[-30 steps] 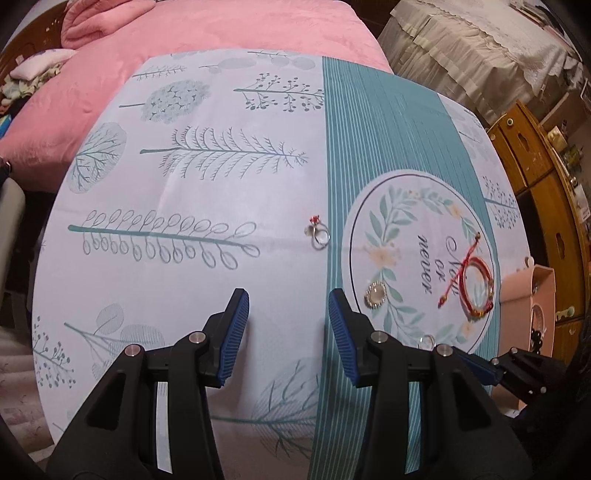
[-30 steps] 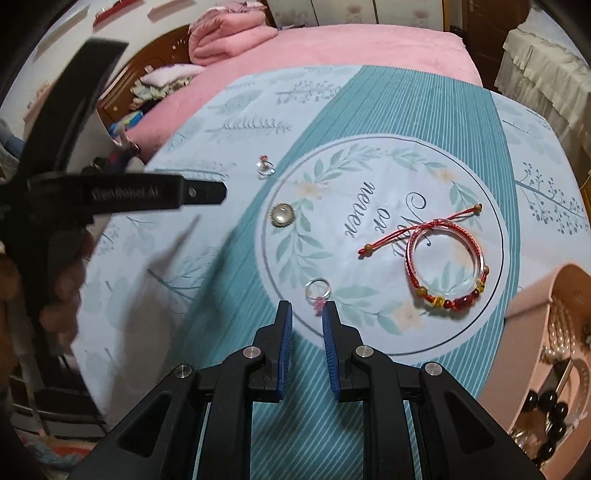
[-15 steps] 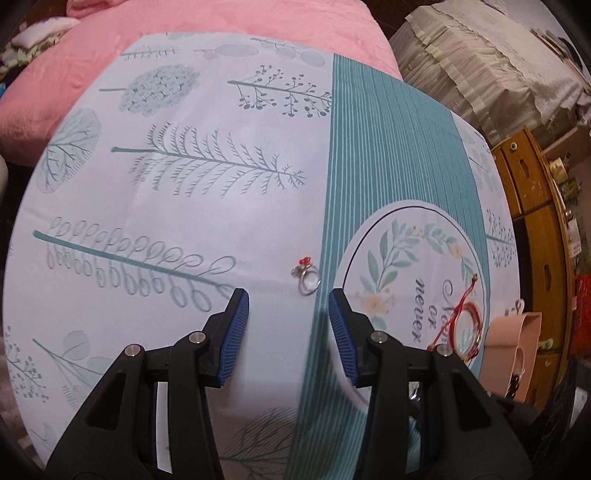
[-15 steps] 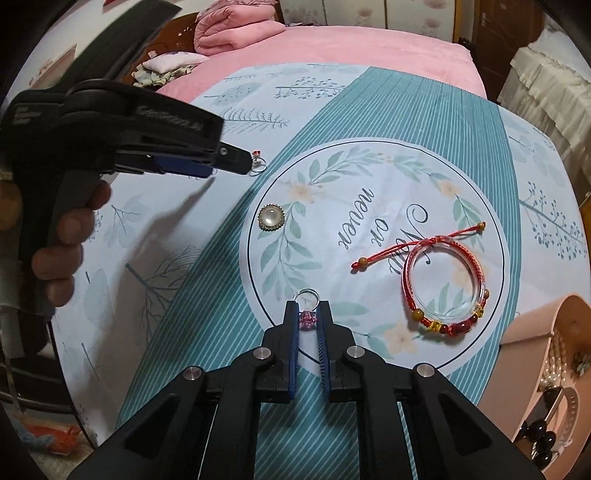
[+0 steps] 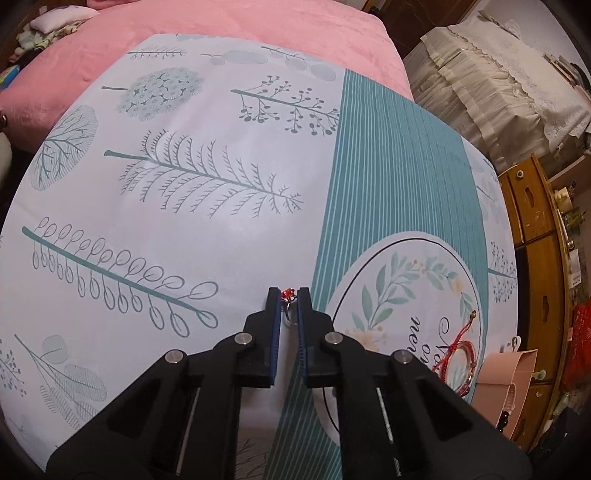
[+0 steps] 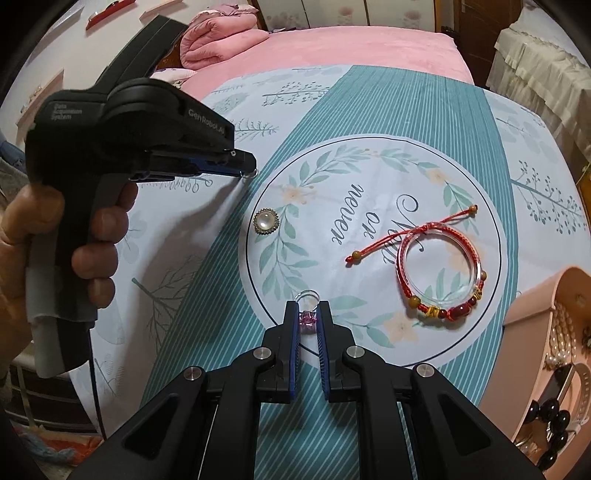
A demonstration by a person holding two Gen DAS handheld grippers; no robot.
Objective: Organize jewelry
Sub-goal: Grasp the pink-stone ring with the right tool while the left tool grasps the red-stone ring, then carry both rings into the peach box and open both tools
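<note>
In the left wrist view my left gripper (image 5: 288,293) is closing its jaws on a silver ring with a red stone (image 5: 287,300), and the blue pads press on it. The right wrist view shows that left gripper (image 6: 248,166) held by a hand, the red-stone ring (image 6: 249,173) hanging at its tip just above the cloth. My right gripper (image 6: 307,307) is shut on a silver ring with a pink stone (image 6: 308,317), whose loop pokes out ahead of the fingertips. A red cord bracelet with beads (image 6: 439,273) lies on the cloth's round print. A round pearl brooch (image 6: 266,220) lies left of it.
A pink jewelry box (image 6: 543,325) with pearls and black beads stands at the table's right edge, also seen as the pink box (image 5: 513,373). The patterned tablecloth (image 5: 184,221) covers the table. A pink bed (image 5: 258,22) lies behind, a wooden cabinet (image 5: 535,229) to the right.
My left gripper moved forward and down to the red-stone ring and shut on it. My right gripper shut on the pink-stone ring, which now sits between its pads.
</note>
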